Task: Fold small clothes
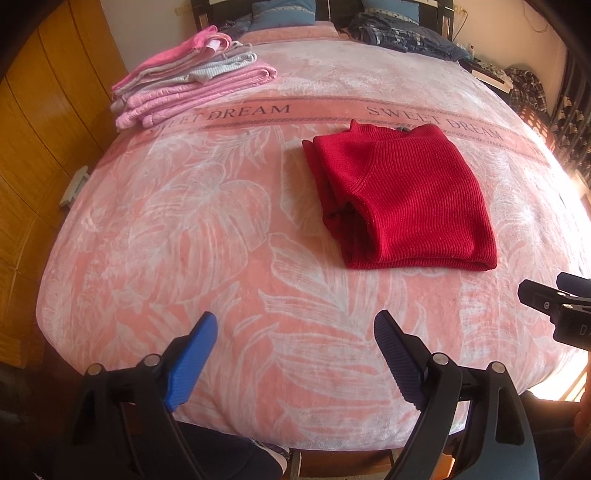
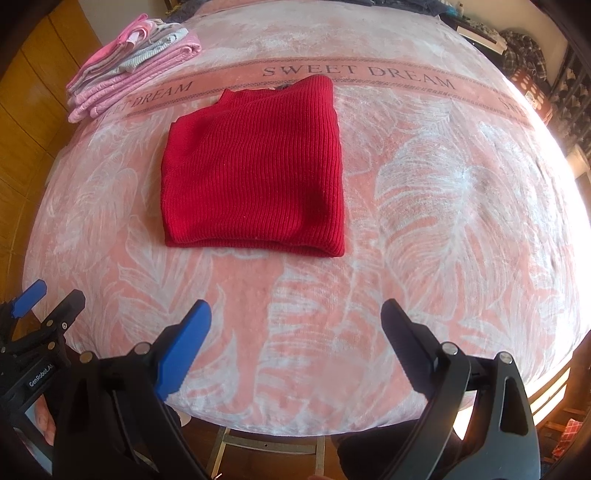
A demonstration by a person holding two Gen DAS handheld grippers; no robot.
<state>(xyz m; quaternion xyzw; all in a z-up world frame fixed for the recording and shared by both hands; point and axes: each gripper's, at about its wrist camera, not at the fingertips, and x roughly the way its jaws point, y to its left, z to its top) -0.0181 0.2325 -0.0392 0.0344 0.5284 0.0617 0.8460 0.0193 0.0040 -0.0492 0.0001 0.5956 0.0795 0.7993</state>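
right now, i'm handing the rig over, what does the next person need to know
Left gripper: open, empty, hovering over the near edge of the bed.
Right gripper: open, empty, beside the left one, also short of the clothes.
Red sweater: lies folded into a rough rectangle on the pink blanket, just below the SWEET DREAM band; nothing touches it.
Stack of folded clothes: pink and grey pieces piled at the far left corner of the bed.
Done: the sweater looks folded.
Left: probably move it onto or beside the stack. A heap of dark clothes sits by the pillows; whether it needs folding is unclear.
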